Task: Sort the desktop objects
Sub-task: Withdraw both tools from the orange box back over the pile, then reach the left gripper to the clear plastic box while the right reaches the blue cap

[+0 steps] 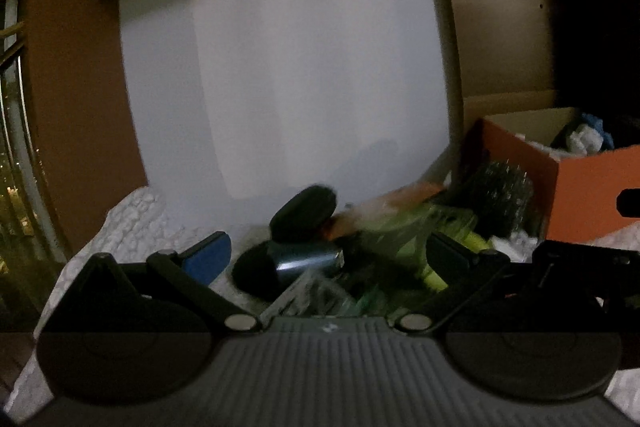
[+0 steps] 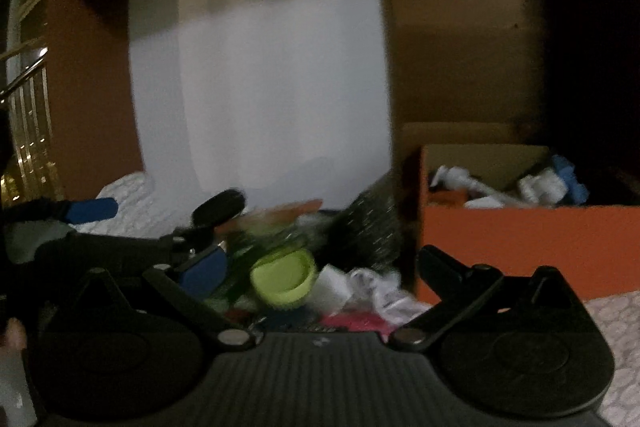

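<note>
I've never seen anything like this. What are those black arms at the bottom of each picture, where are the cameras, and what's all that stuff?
No robot here: a person holds a two-finger tool in each hand, with a camera on each looking forward. One picture shows the left gripper, the other the right gripper; both are open and hold nothing. Ahead lies a blurry pile: a green lid, a dark cylinder, other things too blurred to name. At right stands an orange box already holding some white and blue things.

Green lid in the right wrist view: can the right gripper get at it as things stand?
Probably yes. The green lid lies exposed on top of the clutter, just ahead of the open right gripper, with nothing covering it.
</note>
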{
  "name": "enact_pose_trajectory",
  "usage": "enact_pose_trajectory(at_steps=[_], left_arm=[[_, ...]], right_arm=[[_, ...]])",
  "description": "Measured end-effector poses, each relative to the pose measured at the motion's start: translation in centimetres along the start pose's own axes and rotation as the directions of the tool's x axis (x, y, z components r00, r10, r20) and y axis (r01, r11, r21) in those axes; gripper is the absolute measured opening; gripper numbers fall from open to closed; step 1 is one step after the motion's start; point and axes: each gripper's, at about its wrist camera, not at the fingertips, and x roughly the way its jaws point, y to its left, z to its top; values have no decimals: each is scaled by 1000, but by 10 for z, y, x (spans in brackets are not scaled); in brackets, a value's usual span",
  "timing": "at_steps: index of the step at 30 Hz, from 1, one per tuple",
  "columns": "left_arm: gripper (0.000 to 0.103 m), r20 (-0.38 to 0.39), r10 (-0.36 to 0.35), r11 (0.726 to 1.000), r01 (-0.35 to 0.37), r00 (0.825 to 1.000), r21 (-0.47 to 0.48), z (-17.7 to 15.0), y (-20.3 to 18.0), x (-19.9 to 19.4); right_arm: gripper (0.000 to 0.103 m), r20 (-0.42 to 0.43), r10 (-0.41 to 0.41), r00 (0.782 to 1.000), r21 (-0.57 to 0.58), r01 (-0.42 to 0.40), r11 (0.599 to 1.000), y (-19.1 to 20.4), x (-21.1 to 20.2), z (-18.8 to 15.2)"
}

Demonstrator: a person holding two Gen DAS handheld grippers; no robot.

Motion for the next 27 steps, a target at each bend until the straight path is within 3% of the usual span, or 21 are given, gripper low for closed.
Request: enact_pose_trajectory(at_steps=[13, 27], left_arm=[[103, -129, -16, 1000, 12, 992, -28, -43, 11, 4], [103, -151, -27, 999, 21, 988, -45, -46, 20, 10]], right_arm=[[103, -89, 29, 996, 33, -26, 999, 12, 5, -41], [103, -142, 22, 990, 39, -17, 999, 10, 20, -49]])
